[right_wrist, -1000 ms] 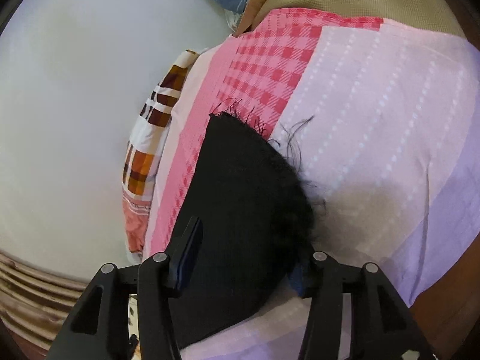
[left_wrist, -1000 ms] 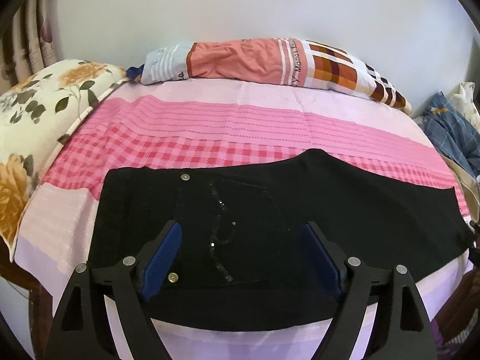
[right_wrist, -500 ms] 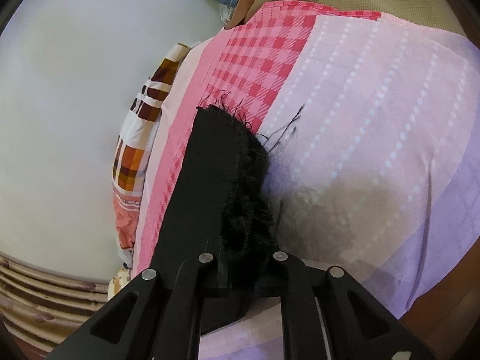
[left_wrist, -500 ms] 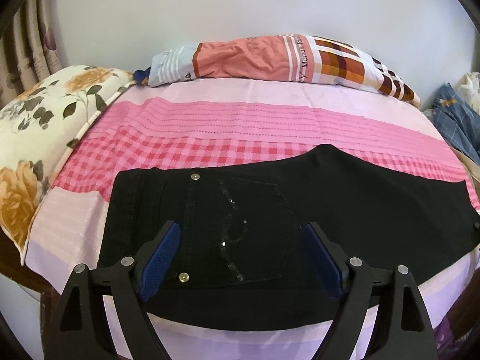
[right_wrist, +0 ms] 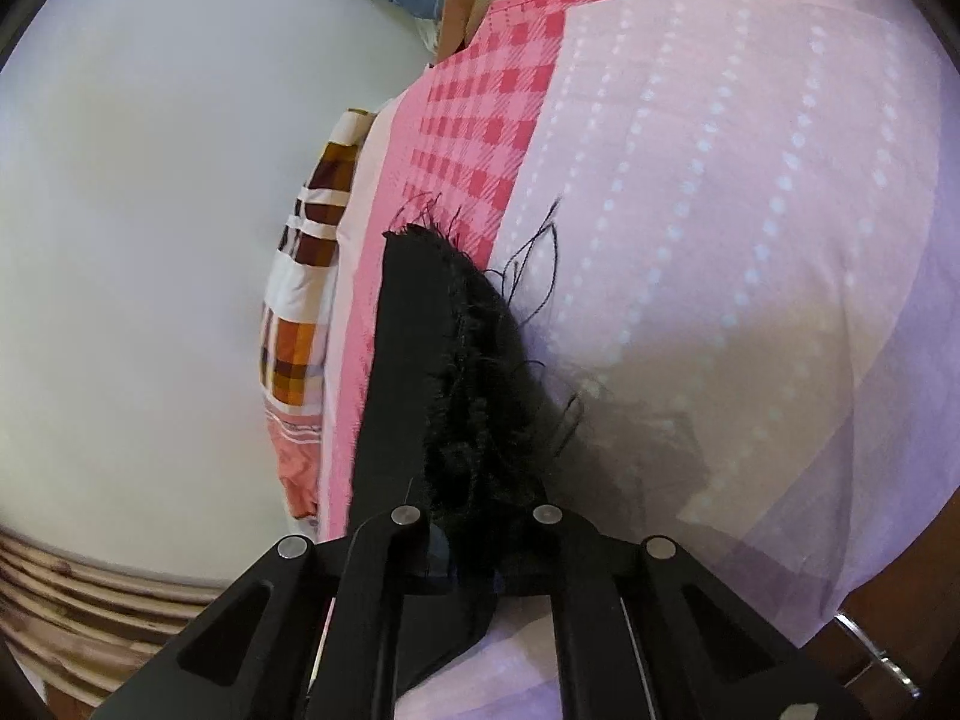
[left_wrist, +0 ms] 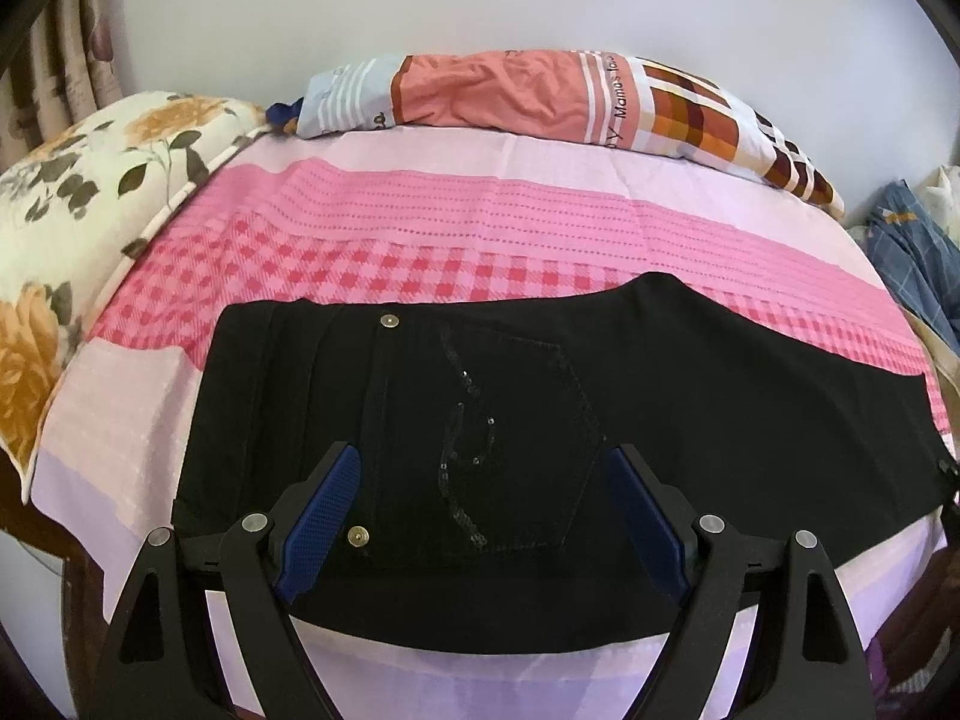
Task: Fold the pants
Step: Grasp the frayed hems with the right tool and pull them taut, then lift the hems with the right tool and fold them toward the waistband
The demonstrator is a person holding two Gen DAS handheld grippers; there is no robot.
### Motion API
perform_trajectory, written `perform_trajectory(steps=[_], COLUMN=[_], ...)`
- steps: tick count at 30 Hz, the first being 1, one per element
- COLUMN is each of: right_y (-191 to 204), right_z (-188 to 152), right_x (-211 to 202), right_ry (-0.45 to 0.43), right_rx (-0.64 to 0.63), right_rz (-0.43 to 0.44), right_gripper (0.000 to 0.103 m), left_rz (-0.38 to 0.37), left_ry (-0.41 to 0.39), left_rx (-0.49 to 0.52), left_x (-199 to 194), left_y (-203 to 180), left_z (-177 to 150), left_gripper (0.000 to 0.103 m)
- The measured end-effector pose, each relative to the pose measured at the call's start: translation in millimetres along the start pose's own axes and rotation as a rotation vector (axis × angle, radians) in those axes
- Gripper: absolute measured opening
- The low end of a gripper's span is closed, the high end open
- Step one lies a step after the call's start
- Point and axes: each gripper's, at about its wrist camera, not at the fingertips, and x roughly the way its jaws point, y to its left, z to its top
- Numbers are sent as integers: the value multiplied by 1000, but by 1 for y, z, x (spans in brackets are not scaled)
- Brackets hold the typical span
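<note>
Black pants (left_wrist: pixel 690 396) lie flat across the pink bed, folded lengthwise, waistband to the left and legs running right. A back pocket with sequins (left_wrist: pixel 510 420) faces up. My left gripper (left_wrist: pixel 483 483) is open and hovers over the pocket area, its blue pads apart. My right gripper (right_wrist: pixel 480 534) is shut on the frayed hem of the pants (right_wrist: pixel 444 360) and holds it bunched and lifted off the sheet. Loose black threads stick out from the hem.
The bed sheet (left_wrist: pixel 480 222) is pink, checked and lilac. A patchwork pillow (left_wrist: pixel 540 96) lies along the far wall. A floral pillow (left_wrist: pixel 78 210) sits at the left. Blue plaid cloth (left_wrist: pixel 918 252) lies at the right edge. The wooden bed frame (right_wrist: pixel 888 630) shows below.
My right gripper has closed on the frayed hem and raised it, bunching the leg end. My left gripper has drifted slightly back and stays open.
</note>
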Motion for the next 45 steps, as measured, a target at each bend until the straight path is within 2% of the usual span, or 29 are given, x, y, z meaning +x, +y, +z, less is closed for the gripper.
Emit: perform_trajectory(steps=[6, 12, 14, 20, 29, 45], right_y=[-8, 14, 20, 47, 85, 93], right_z=[1, 0, -1, -7, -31, -58], right_x=[-1, 0, 2, 13, 51, 83], right_ry=[11, 11, 14, 44, 141, 223], right_rx=[36, -37, -40, -68, -103, -111], right_rz=[19, -81, -89, -68, -30, -16], right_gripper=[7, 7, 7, 7, 7, 7], left_rz=[-10, -3, 1, -9, -19, -20], left_ry=[15, 25, 18, 10, 19, 33], left_rx=[-5, 8, 6, -2, 28, 44], left_x=[3, 5, 4, 2, 2, 5], left_y=[0, -3, -3, 1, -5, -9], left_z=[-2, -3, -3, -2, -5, -7], left_gripper=[84, 84, 84, 84, 84, 84])
